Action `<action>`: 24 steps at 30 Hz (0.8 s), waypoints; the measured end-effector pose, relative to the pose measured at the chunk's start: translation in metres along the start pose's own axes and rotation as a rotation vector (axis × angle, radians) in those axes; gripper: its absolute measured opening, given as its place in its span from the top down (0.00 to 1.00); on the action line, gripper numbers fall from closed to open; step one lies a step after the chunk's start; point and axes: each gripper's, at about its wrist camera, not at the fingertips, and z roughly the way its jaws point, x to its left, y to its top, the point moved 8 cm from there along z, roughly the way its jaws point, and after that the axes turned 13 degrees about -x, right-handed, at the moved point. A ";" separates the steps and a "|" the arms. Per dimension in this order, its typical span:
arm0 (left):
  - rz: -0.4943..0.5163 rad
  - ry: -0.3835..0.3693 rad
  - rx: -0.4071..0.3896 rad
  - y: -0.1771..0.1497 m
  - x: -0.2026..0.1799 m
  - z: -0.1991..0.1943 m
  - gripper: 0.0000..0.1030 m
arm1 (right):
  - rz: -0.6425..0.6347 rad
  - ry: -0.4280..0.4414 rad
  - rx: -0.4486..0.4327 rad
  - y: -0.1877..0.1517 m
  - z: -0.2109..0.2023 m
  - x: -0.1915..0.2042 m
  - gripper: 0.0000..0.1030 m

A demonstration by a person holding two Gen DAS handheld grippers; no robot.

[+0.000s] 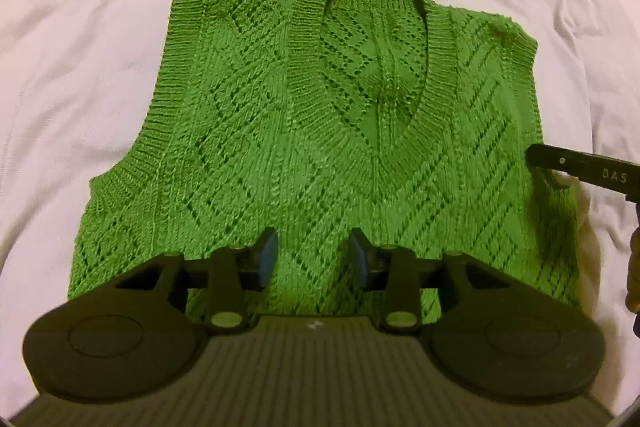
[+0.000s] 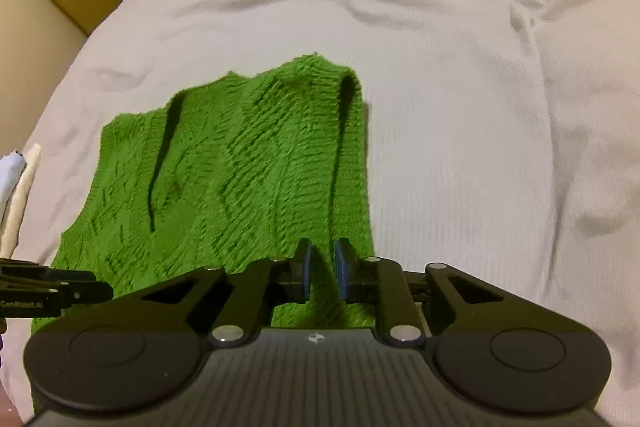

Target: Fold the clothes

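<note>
On the wrinkled white sheet (image 1: pixel 80 27), a lacy-knit green vest (image 1: pixel 280 107).

Left wrist view: steeply down, close above the green knit vest (image 1: pixel 320 131), from its hem toward the V-neck. Right wrist view: shallower, from the vest's right armhole side across the white bedsheet (image 2: pixel 460 107). Shared: vest, sheet.

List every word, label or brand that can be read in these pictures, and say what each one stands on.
"DAS": white letters on the black body of the right gripper, at the right edge of the left wrist view; the edge may cut off more letters.
"GenRobot.AI": white print on the black body of the left gripper, at the left edge of the right wrist view.
The green knitted vest shows no label.
</note>
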 end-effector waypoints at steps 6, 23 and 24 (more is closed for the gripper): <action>-0.006 0.021 0.019 -0.002 -0.001 0.010 0.68 | 0.002 0.104 0.022 0.002 0.009 -0.004 0.76; 0.010 0.036 -0.004 -0.002 0.020 0.001 0.67 | -0.176 -0.224 0.014 0.010 0.009 -0.004 0.82; 0.009 0.045 -0.011 -0.003 0.026 -0.003 0.67 | -0.173 -0.227 -0.002 0.012 0.003 0.001 0.76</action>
